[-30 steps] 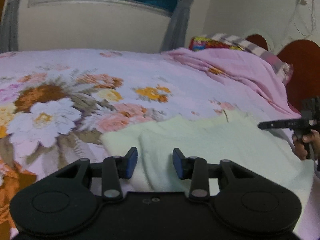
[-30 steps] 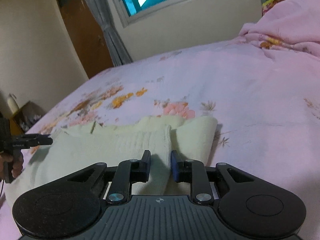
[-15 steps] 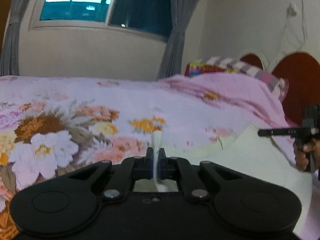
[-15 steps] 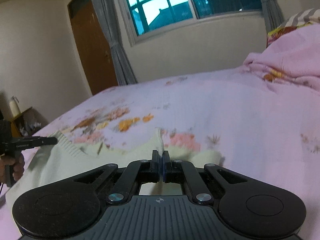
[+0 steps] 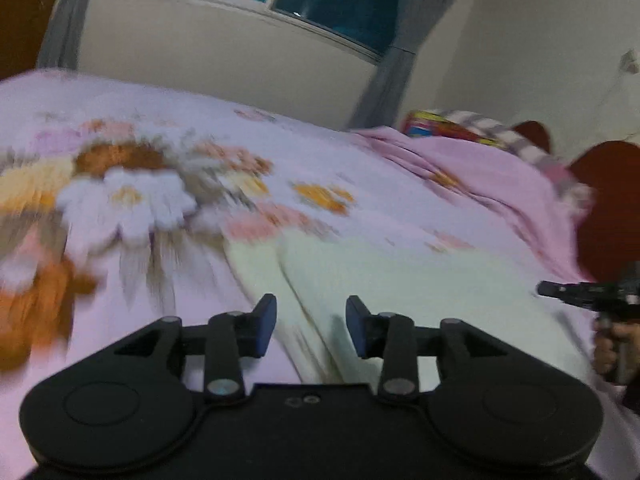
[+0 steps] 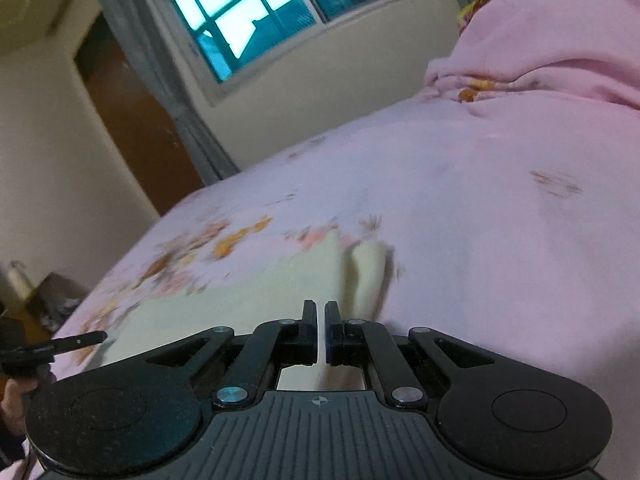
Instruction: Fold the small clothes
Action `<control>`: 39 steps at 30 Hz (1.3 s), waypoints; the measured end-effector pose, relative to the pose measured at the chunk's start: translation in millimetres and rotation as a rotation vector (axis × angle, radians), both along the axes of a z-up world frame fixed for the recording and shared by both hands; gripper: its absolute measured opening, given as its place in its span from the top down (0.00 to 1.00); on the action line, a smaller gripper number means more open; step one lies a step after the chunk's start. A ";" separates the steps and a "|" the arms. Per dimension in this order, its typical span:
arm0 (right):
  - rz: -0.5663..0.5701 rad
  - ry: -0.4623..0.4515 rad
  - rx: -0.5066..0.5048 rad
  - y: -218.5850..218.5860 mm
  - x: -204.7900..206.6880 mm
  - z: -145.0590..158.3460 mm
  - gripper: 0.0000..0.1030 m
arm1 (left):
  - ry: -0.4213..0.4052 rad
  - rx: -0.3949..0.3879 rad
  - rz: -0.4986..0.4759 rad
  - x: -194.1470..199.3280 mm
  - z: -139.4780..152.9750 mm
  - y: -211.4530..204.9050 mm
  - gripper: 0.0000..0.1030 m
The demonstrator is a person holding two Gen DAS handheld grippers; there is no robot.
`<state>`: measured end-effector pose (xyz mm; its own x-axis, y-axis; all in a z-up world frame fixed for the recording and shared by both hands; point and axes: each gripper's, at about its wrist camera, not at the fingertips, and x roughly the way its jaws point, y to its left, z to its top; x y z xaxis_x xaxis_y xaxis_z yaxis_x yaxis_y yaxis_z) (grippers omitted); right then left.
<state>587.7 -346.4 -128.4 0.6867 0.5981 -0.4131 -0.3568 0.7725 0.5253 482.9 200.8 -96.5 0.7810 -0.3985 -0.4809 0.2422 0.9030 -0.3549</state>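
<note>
A pale cream-green knit garment (image 5: 400, 280) lies folded flat on the floral pink bedspread (image 5: 360, 168). My left gripper (image 5: 311, 325) is open and empty just above the garment's near left part. In the right wrist view the garment (image 6: 248, 292) lies ahead and left. My right gripper (image 6: 320, 330) has its jaws almost together with a thin gap, and nothing shows between them. Each gripper shows at the edge of the other view: the right one (image 5: 588, 296), the left one (image 6: 56, 344).
A rumpled pink blanket (image 5: 480, 176) and striped pillows (image 5: 480, 132) lie at the head of the bed by the brown headboard (image 5: 612, 200). A window (image 6: 256, 20), grey curtains and a brown door (image 6: 132, 120) stand beyond the bed. The frames are motion-blurred.
Both grippers had pinched the garment's edge and lifted it. Now the garment lies folded on the bed, the left gripper has opened, and the right jaws have parted slightly.
</note>
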 end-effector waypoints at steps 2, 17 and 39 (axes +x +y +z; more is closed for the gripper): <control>-0.008 0.030 0.010 -16.3 -35.3 -1.0 0.97 | 0.034 -0.025 -0.016 -34.4 -0.7 -1.5 0.64; -0.108 0.112 -0.172 36.6 -119.7 -22.4 1.00 | 0.106 0.145 0.140 -90.2 -23.5 -59.6 0.54; -0.042 0.054 -0.276 201.8 -134.4 -25.8 1.00 | 0.160 0.301 0.481 -176.5 -11.4 64.2 0.44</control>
